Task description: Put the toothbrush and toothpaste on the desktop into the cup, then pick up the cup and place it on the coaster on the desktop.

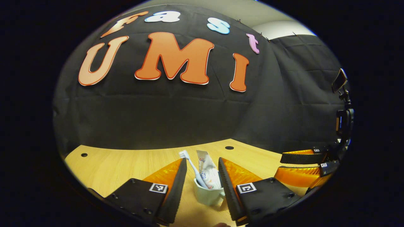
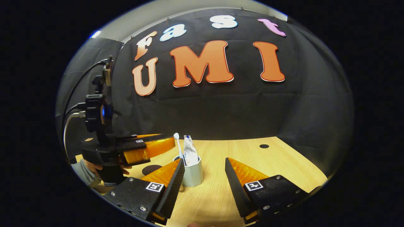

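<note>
Right gripper view: coaster [image 2: 151,169] behind cup [image 2: 193,174], left tongs [image 2: 157,145] above.

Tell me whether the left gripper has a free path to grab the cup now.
Probably yes. In the left gripper view the left gripper is open, one finger on either side of the cup, with nothing between them. The toothbrush and toothpaste stand up inside the cup, above the wall.

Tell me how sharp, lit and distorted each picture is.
Left gripper view: sharp on the cup holding toothbrush and toothpaste; desktop evenly lit, its far edge bowed by fisheye. Right gripper view: equally crisp, soft shadow beside the cup, booth wall dim, edges curved.
</note>
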### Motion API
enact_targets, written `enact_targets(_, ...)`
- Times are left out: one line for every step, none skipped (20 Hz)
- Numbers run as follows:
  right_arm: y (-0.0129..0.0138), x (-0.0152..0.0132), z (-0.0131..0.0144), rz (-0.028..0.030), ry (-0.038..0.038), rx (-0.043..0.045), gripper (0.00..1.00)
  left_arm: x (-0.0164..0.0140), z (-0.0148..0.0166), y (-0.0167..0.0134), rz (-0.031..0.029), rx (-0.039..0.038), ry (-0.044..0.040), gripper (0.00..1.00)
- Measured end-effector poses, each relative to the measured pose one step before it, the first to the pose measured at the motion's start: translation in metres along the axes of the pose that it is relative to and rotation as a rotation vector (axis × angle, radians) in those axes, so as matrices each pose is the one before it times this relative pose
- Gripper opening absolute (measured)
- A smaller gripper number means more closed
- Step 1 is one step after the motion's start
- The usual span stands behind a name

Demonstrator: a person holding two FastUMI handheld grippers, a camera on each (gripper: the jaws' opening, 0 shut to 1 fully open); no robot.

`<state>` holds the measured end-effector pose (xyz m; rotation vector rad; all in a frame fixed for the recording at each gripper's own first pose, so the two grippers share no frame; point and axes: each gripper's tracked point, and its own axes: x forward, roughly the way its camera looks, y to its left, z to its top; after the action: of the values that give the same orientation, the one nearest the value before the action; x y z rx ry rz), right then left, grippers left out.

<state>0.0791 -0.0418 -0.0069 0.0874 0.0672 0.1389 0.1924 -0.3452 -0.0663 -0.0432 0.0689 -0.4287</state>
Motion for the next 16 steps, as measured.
enact_targets(0.00326, 0.00183, -0.00053, 0.0029, 0.00875, -0.0001, 0.78, -0.00539, 0.00336, 0.00495, 0.01847, 0.00867, -0.00481, 0.68)
enact_targets(0.00382, 0.00185, -0.0009, 0.00615, 0.00926, 0.0022, 0.73, -0.00772, 0.00052, 0.00514, 0.0112, 0.00396, -0.00312, 0.73)
enact_targets(0.00508, 0.00289, -0.00247, 0.01086, 0.01378, 0.00846, 0.78, -0.00807, 0.00078, 0.00507, 0.01015, 0.00266, -0.00416, 0.75)
enact_targets(0.00349, 0.00449, -0.00443, 0.00815, 0.01376, 0.01133, 0.73, -0.00882, 0.00199, 0.00539, 0.01119, 0.00412, -0.00406, 0.81)
enact_targets(0.00397, 0.00395, -0.00233, 0.00723, 0.01461, 0.0083, 0.78, -0.00866, 0.00204, 0.00622, 0.01411, 0.00657, -0.00593, 0.84)
enact_targets(0.00397, 0.0031, -0.00028, 0.0014, 0.01173, 0.00622, 0.78, -0.00712, 0.00263, 0.0067, 0.01789, 0.00972, -0.00221, 0.84)
enact_targets(0.00252, 0.00388, 0.00051, -0.00299, 0.01003, 0.00507, 0.78, -0.00763, 0.0024, 0.00722, 0.01846, 0.01216, -0.00017, 0.84)
enact_targets(0.0018, 0.00341, 0.00014, -0.0018, 0.00834, 0.00474, 0.78, -0.00628, 0.00273, 0.00625, 0.01442, 0.01129, -0.00293, 0.86)
enact_targets(0.00186, 0.00347, 0.00117, -0.00317, 0.00829, 0.00405, 0.78, -0.00724, 0.00249, 0.00814, 0.01594, 0.0104, -0.00647, 0.92)
enact_targets(0.00234, 0.00255, 0.00196, -0.00228, 0.00976, 0.00147, 0.78, -0.00738, 0.00376, 0.00738, 0.01627, 0.00907, -0.00754, 0.94)
enact_targets(0.00121, 0.00235, 0.00187, -0.00632, 0.01121, -0.00121, 0.78, -0.00475, 0.00281, 0.00656, 0.01712, 0.00637, -0.00685, 0.94)
enact_targets(0.00035, 0.00246, -0.00022, -0.0064, 0.01611, -0.00343, 0.78, -0.00669, 0.00262, 0.00577, 0.01249, 0.0049, -0.00408, 0.95)
enact_targets(0.00078, 0.00299, -0.00048, -0.00506, 0.0216, -0.00685, 0.78, -0.00604, 0.00285, 0.00627, 0.0152, 0.0053, -0.00664, 0.96)
enact_targets(-0.00007, 0.00262, -0.00012, -0.00937, 0.02345, -0.00751, 0.78, -0.00542, 0.00031, 0.00723, 0.017, 0.00617, -0.00424, 0.97)
enact_targets(-0.00009, 0.0022, -0.00145, -0.00817, 0.02855, -0.00689, 0.78, -0.00327, 0.00098, 0.00539, 0.0152, 0.0062, -0.00366, 0.96)
enact_targets(-0.00025, 0.00342, -0.00103, -0.00643, 0.0306, -0.0013, 0.78, -0.00405, 0.00021, 0.00412, 0.01131, 0.00132, -0.00404, 0.97)
